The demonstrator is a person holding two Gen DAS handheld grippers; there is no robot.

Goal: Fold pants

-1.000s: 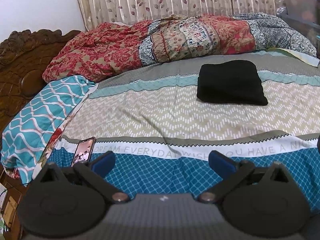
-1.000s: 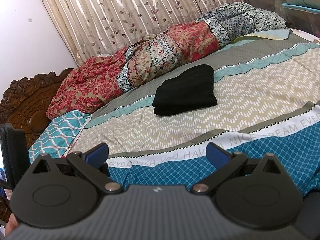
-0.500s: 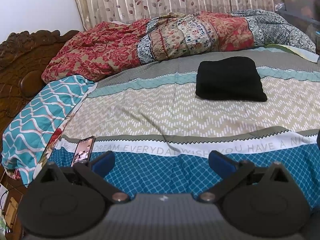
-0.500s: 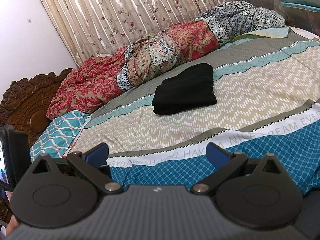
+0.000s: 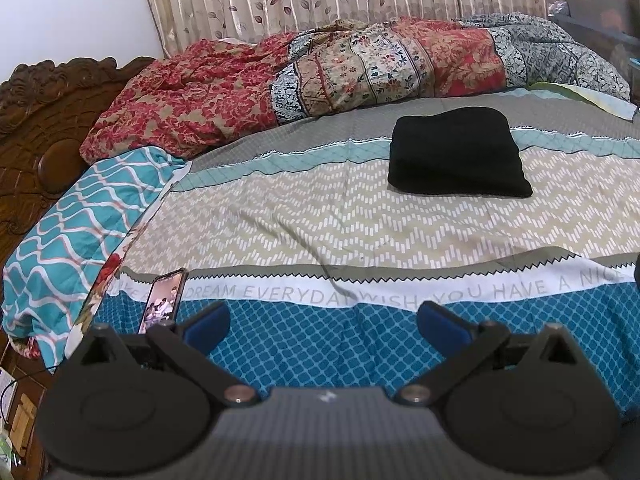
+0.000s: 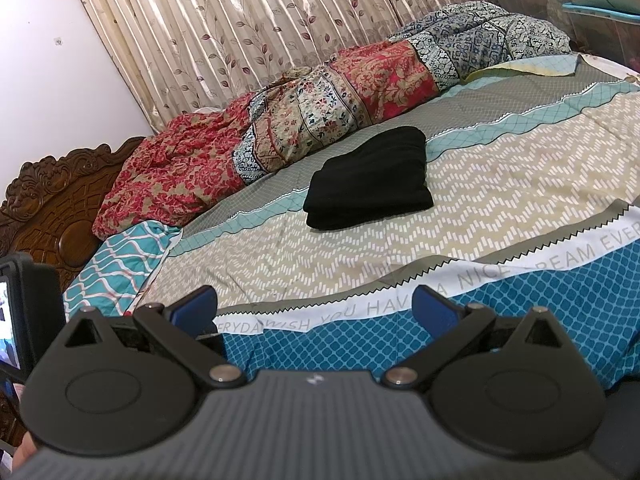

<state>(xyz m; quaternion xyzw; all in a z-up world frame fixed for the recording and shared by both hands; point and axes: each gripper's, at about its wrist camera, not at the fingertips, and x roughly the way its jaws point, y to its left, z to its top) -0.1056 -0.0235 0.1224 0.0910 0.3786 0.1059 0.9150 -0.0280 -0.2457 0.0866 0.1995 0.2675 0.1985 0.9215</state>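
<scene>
left gripper (image 5: pixel 323 320) and right gripper (image 6: pixel 314 307) spread wide, empty, folded black pants (image 5: pixel 456 152) well ahead mid-bedspread (image 5: pixel 320 216)

The black knit pants (image 5: pixel 458 152) (image 6: pixel 370 178) are lying folded into a compact, thick rectangle — layers stacked flat, edges roughly aligned. They are resting on the patterned bedspread (image 5: pixel 320 216), straddling its grey and beige chevron bands, just in front of the rumpled floral quilt (image 5: pixel 320 68).
</scene>
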